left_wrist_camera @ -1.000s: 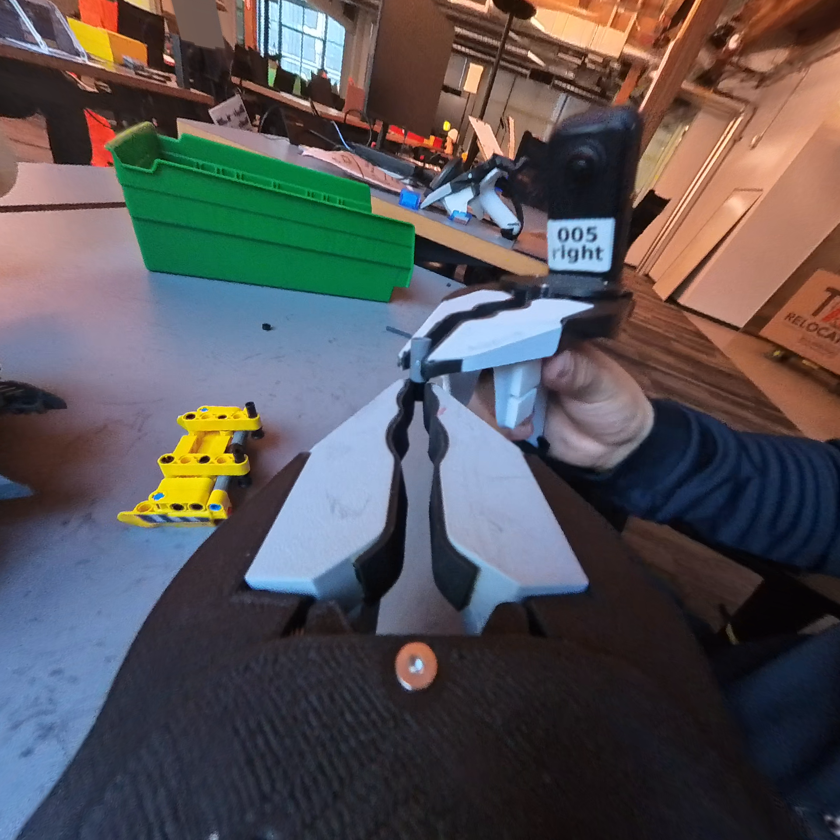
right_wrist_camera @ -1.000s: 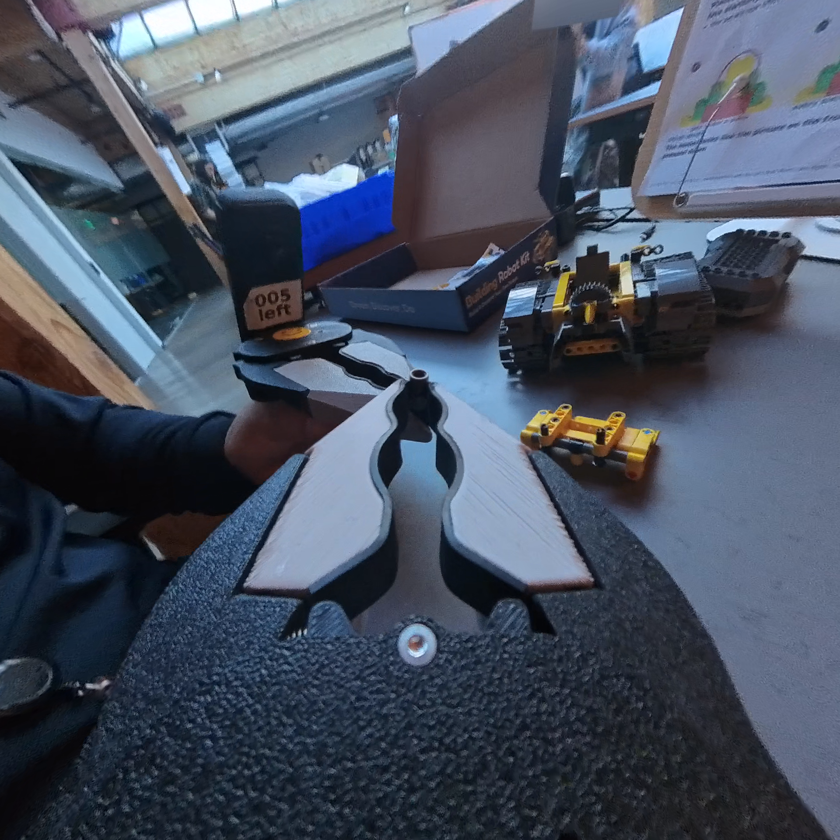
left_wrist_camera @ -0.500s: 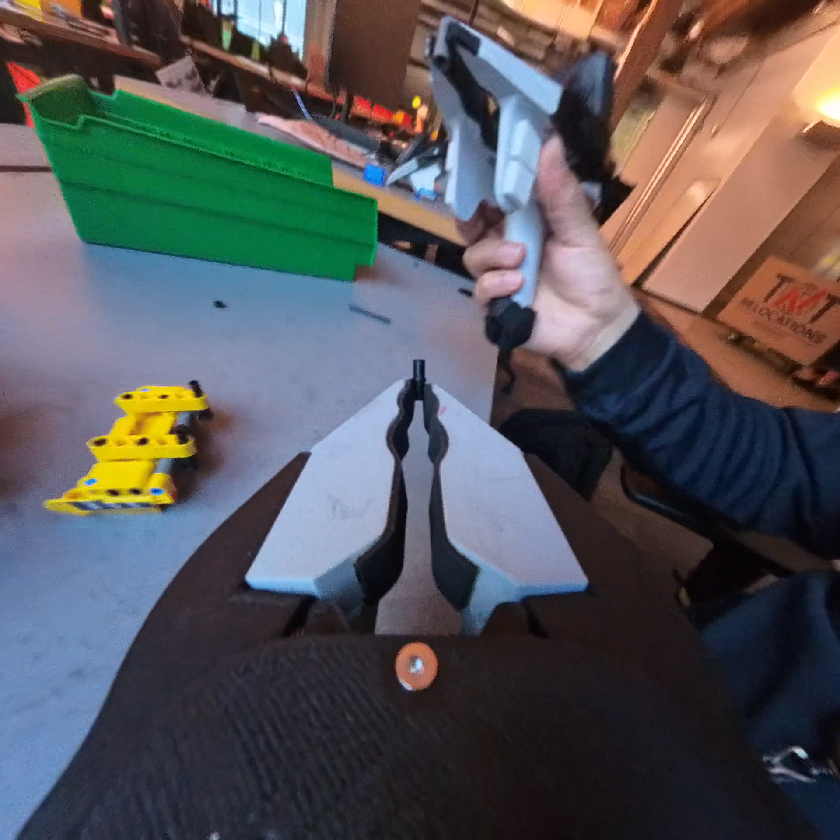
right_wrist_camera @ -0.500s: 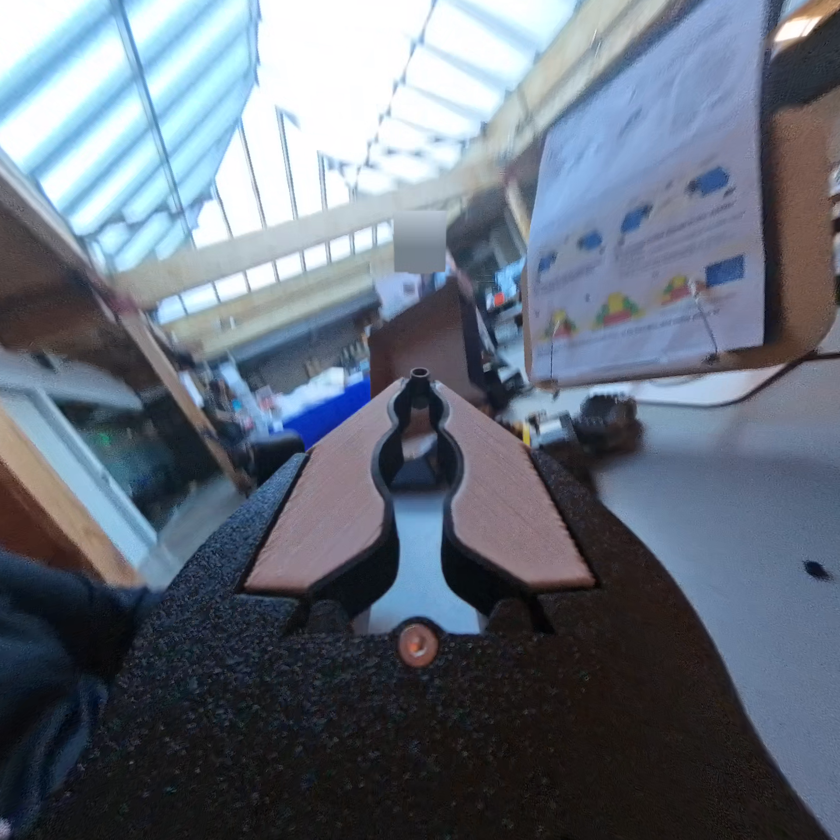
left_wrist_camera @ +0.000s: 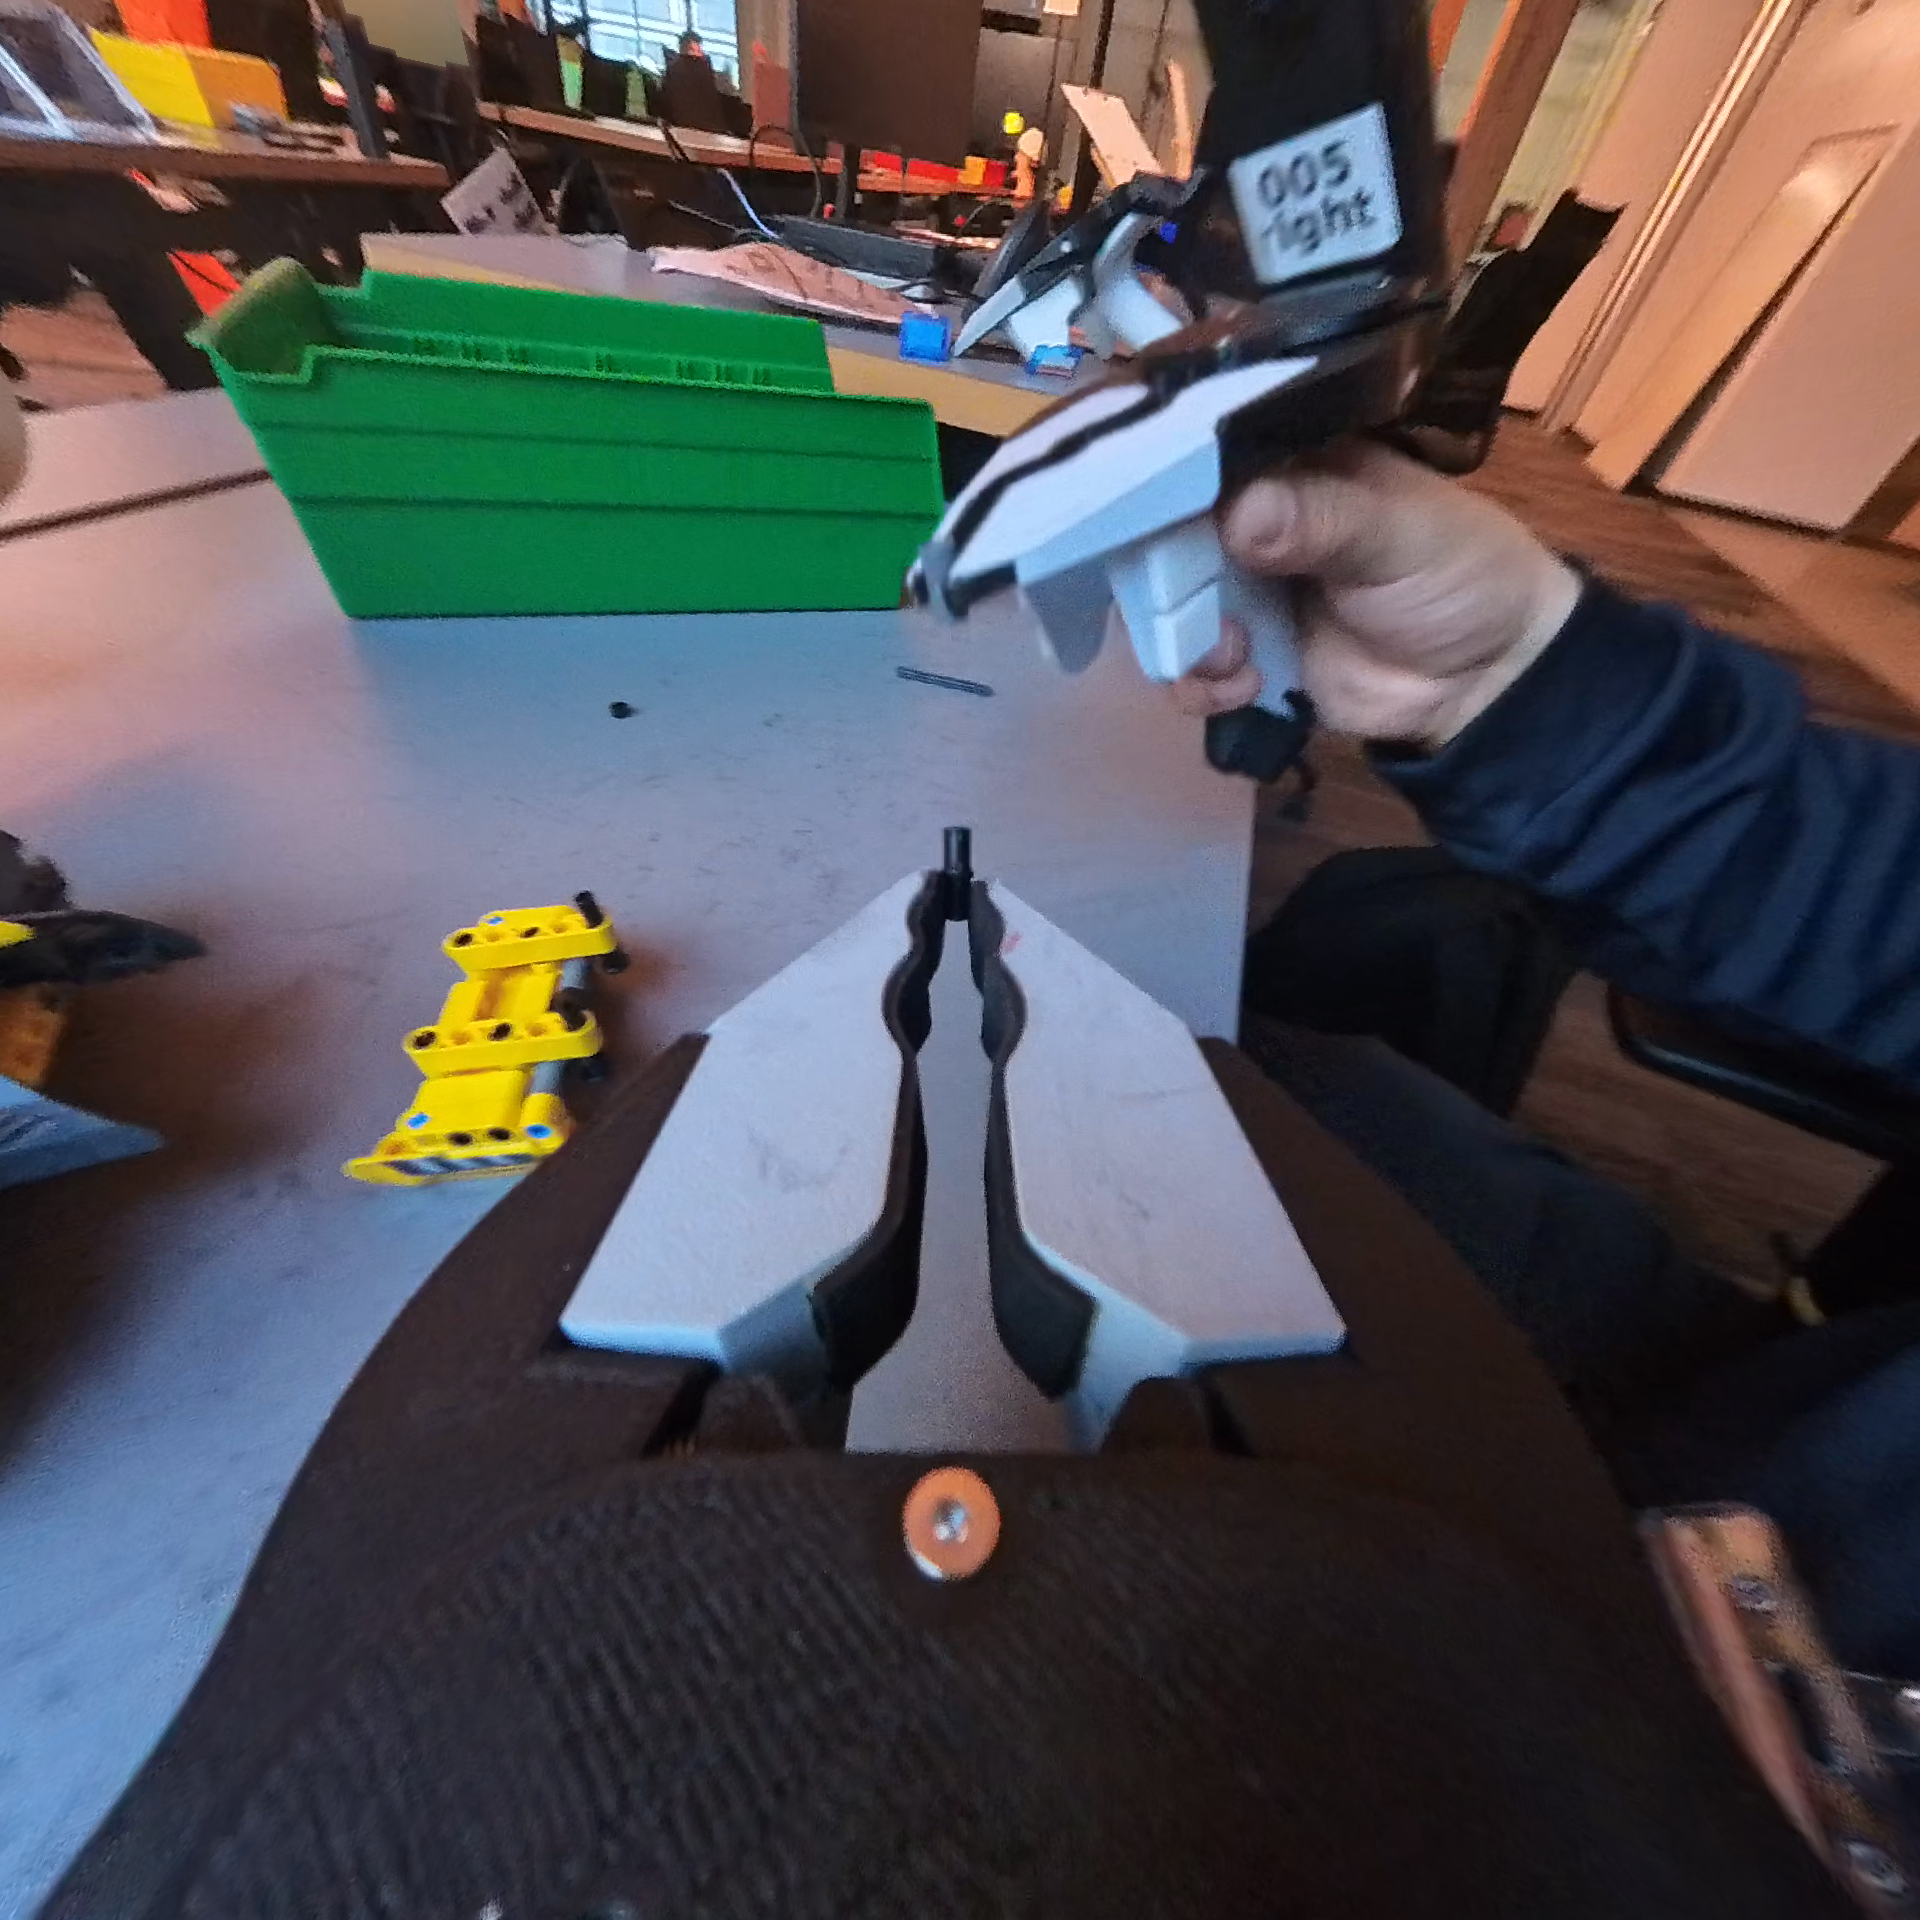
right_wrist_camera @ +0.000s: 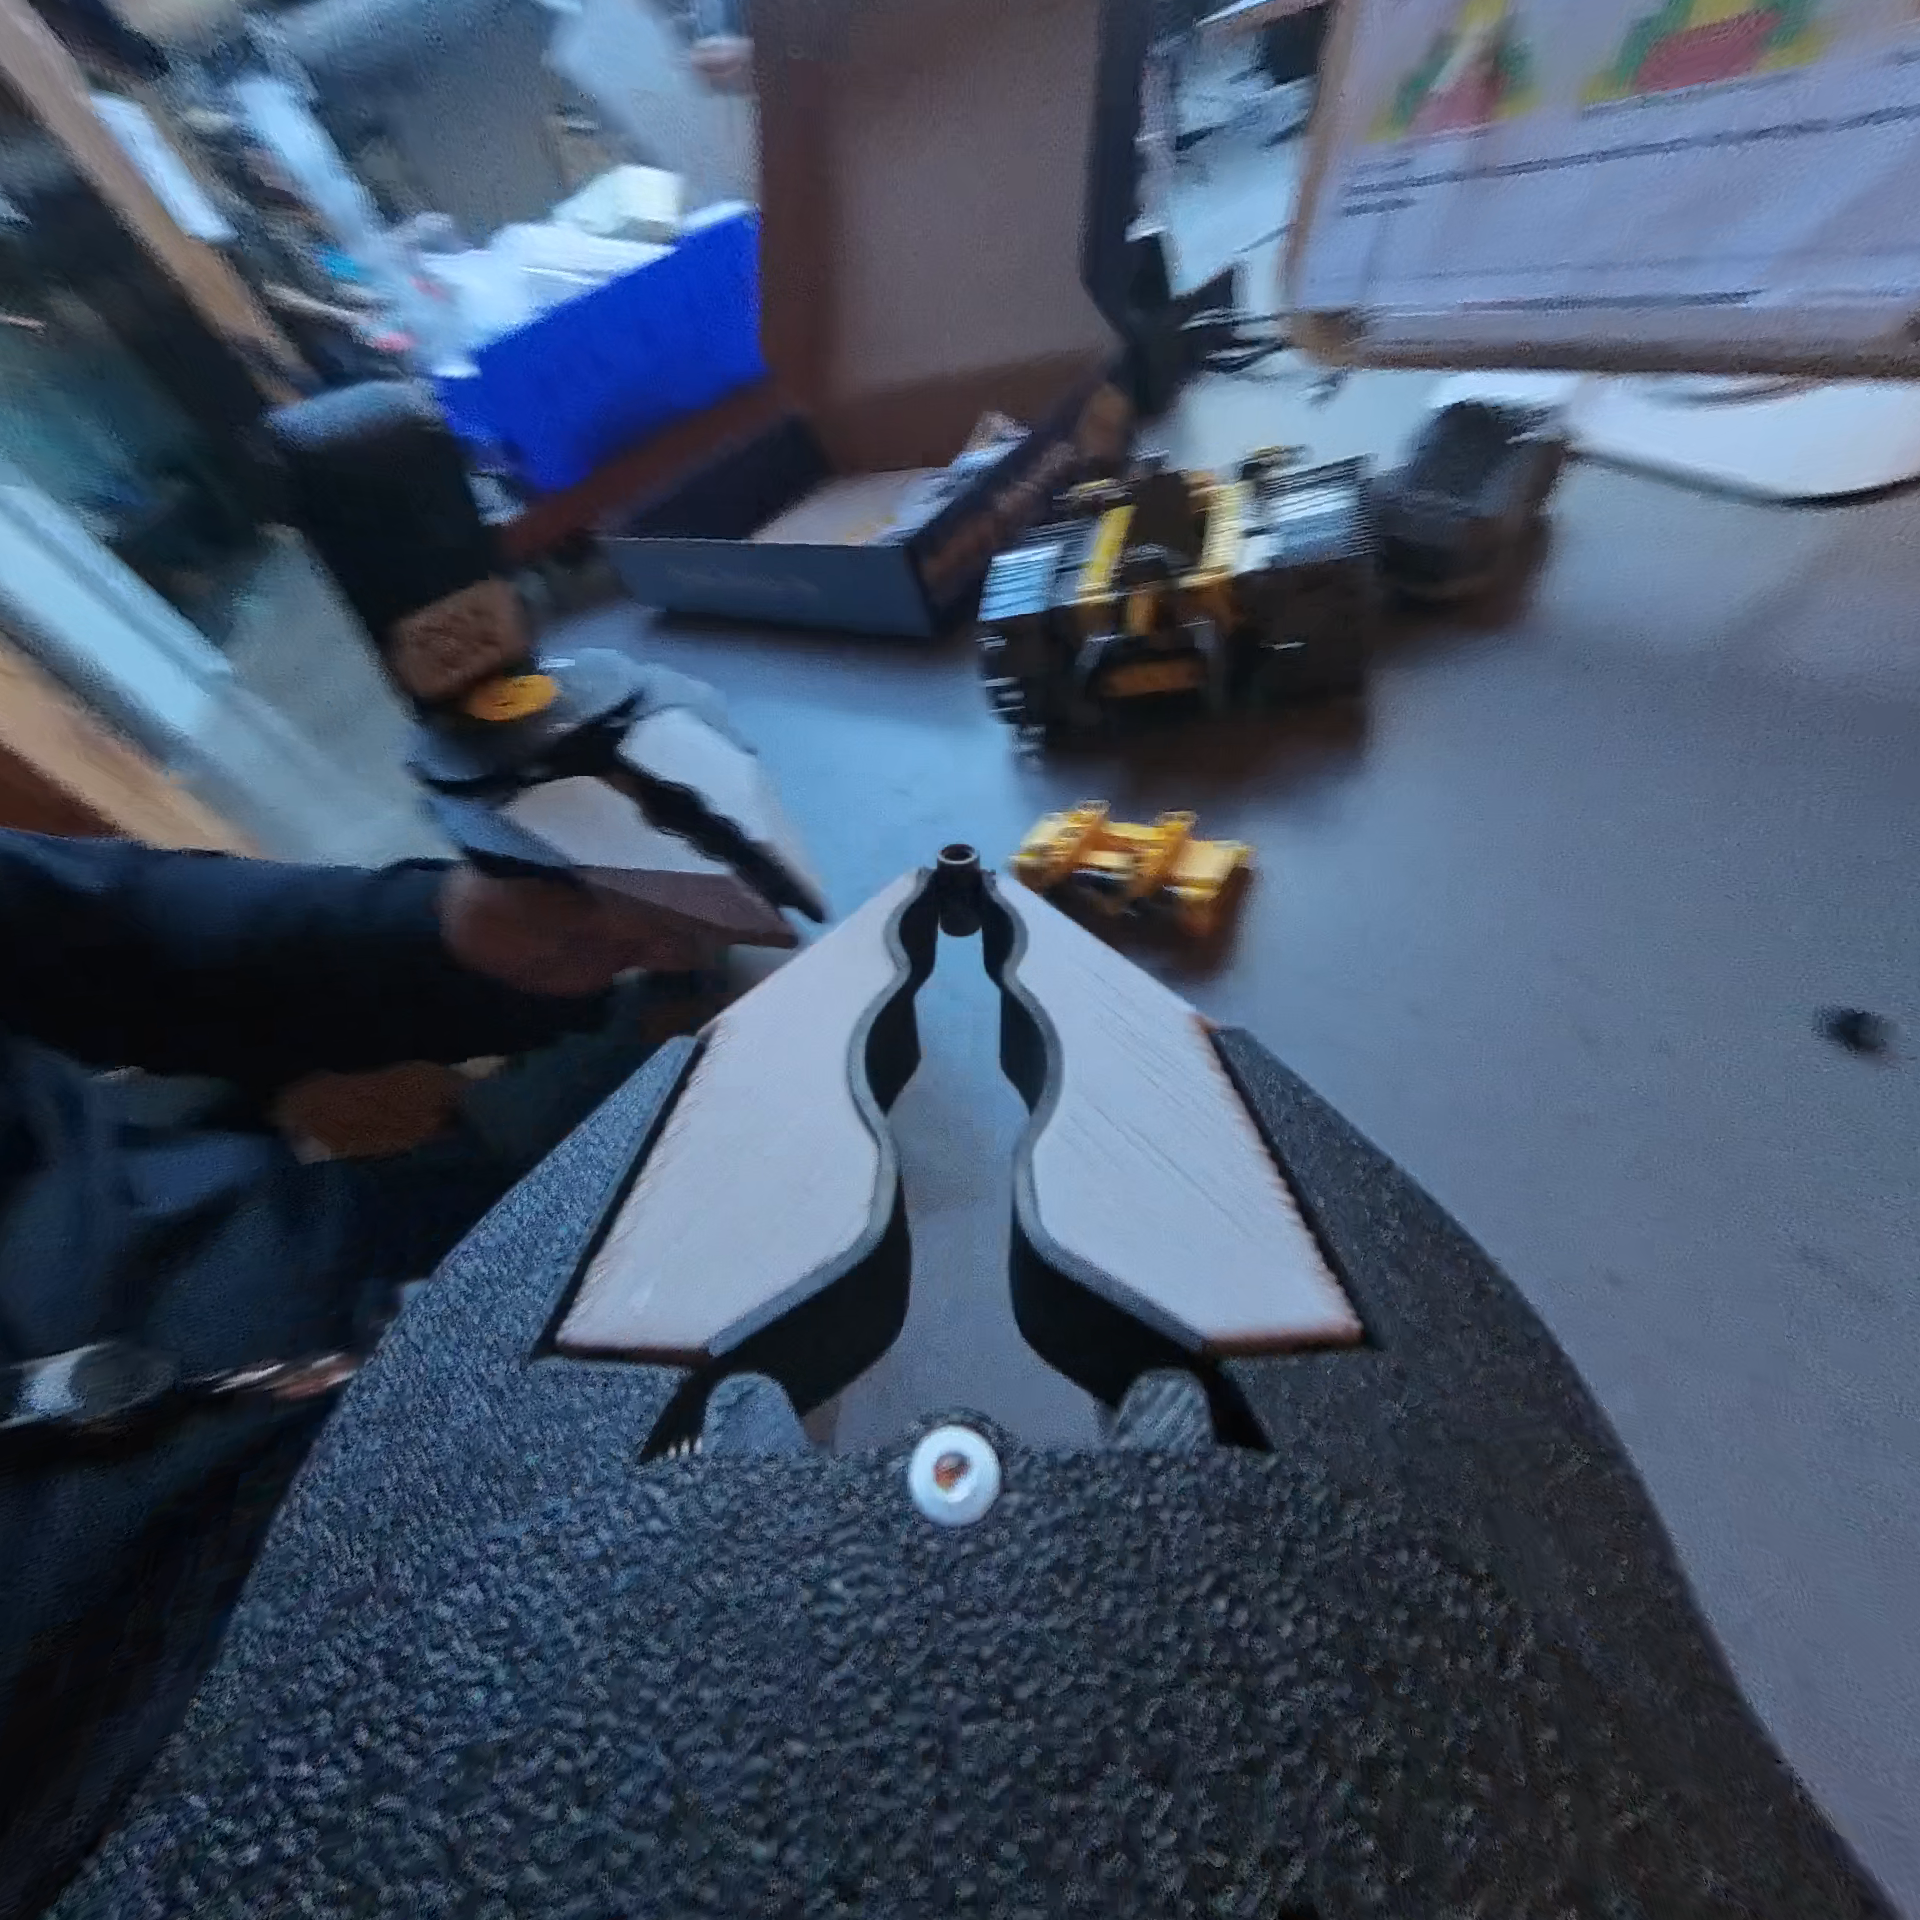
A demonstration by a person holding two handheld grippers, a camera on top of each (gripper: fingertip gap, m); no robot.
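The left claw [left_wrist_camera: 954, 894] pinches a small black pin [left_wrist_camera: 955, 854] at its very tips, the pin sticking out forward past them; the two fingers are drawn together on it, with a wavy gap behind. The right claw [right_wrist_camera: 957, 896] likewise clamps a small dark pin with a hollow end [right_wrist_camera: 956, 875] between its tips, its fingers closed on it.

In the left wrist view the left claw hangs above the near part of the grey table [left_wrist_camera: 727, 748], close to the table's right edge. Just to its left a yellow brick assembly [left_wrist_camera: 497, 1042] with grey rods along one side lies flat on the table. Farther back a short black peg [left_wrist_camera: 620, 711] and a thin dark rod [left_wrist_camera: 943, 681] lie loose and apart from each other. Behind them stands a long green bin [left_wrist_camera: 582, 488]. The right claw shows up high on the right of this view, off the table, gripped by a hand [left_wrist_camera: 1382, 613] in a dark blue sleeve.

The right wrist view is blurred. The same yellow assembly [right_wrist_camera: 1138, 868] lies just beyond the right claw's tips. Farther back sits a black and yellow tracked model [right_wrist_camera: 1174, 613], with an open cardboard box [right_wrist_camera: 790, 566] to its left. The left claw [right_wrist_camera: 805, 906] is just to the left, tips pointing toward the middle.
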